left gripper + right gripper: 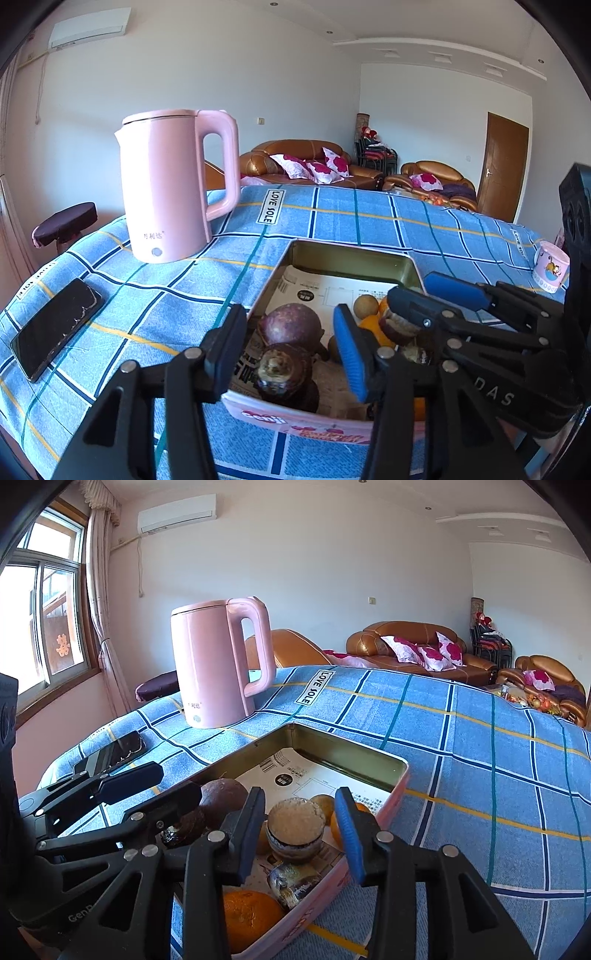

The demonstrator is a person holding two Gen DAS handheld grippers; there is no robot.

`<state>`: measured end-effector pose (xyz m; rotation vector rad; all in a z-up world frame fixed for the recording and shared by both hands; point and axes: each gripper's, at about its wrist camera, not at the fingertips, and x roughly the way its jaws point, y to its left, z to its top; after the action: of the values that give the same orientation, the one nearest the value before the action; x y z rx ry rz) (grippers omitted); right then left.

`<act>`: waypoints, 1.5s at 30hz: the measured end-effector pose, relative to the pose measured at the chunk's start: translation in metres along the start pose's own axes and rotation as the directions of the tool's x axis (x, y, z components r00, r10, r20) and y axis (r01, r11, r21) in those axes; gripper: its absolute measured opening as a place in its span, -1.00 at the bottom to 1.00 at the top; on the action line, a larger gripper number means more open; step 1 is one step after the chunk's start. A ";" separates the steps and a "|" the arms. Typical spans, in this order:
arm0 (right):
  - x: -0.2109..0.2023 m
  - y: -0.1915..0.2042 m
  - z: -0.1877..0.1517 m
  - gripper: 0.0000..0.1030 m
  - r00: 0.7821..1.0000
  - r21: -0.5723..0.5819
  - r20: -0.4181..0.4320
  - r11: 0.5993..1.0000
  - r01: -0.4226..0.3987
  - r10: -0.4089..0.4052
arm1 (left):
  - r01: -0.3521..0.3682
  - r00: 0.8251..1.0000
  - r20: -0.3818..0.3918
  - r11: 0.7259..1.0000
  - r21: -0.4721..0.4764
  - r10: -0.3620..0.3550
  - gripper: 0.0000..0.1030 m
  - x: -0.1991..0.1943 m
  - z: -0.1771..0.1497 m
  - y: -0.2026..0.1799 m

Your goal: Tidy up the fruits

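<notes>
1. The rectangular pink metal tin (397,775), lined with printed paper, sits on the bench under a blue checked cloth (480,760). Its long axis runs from the near edge away toward the tall pink plastic kettle (218,664).
2. All fruit lies crowded in the tin's near half: dark purple round mangosteens (291,325), an orange citrus fruit (251,912), and a halved mangosteen (297,830) with its white cut face upward.
3. Left tool (291,354): released, jaws straddling a mangosteen (280,365), pads apart from it.
4. Right tool (301,830): released around the halved fruit, not gripping.
5. Risks, in my judgement: the tools stand near each other and could collide; clenching hard could crush the soft half; round fruit may roll.
</notes>
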<state>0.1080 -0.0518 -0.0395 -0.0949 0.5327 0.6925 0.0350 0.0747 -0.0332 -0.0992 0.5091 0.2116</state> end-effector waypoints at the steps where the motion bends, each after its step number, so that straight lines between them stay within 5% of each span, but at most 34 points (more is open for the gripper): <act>1: 0.000 -0.001 0.000 -0.10 1.000 0.007 0.001 1.000 0.001 -0.001 | -0.004 1.000 0.004 1.000 -0.004 0.004 0.21 -0.001 0.000 0.001; 13: -0.023 -0.013 -0.005 0.23 0.996 0.068 0.068 0.996 0.051 -0.055 | 0.009 0.997 0.072 1.000 -0.015 -0.008 0.69 -0.018 0.000 0.002; 45: -0.052 -0.009 -0.003 0.27 0.987 0.046 0.133 0.996 0.083 -0.088 | 0.002 0.993 0.114 1.000 -0.020 0.001 0.74 -0.029 0.004 0.003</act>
<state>0.0788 -0.0898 -0.0168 -0.0320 0.4099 0.5995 0.0116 0.0729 -0.0152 -0.1057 0.3929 0.2205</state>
